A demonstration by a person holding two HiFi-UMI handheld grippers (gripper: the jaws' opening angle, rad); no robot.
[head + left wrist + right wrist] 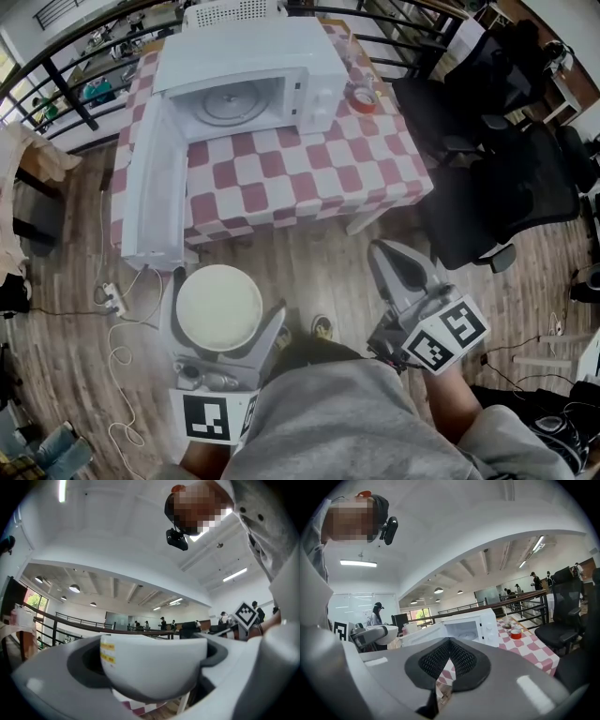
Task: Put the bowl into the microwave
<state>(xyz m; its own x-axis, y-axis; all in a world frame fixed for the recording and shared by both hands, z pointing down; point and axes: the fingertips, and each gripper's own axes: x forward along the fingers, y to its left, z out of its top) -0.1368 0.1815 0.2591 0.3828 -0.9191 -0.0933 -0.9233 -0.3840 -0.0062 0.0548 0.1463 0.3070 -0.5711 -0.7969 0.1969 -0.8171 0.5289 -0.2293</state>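
Left tongs (pixel 223 323) clamp a plain white round bowl (pixel 218 302), yellow stickers on its side, at 6 o'clock from the open microwave (pixel 253 75) on the checked table (pixel 281 178). Right tongs (pixel 386 255) closed, nothing between.

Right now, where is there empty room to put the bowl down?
Inside the microwave, the turntable is bare. So is the checkered tablecloth in front, right of the open door. It's crowded beside the microwave, by the red roll.
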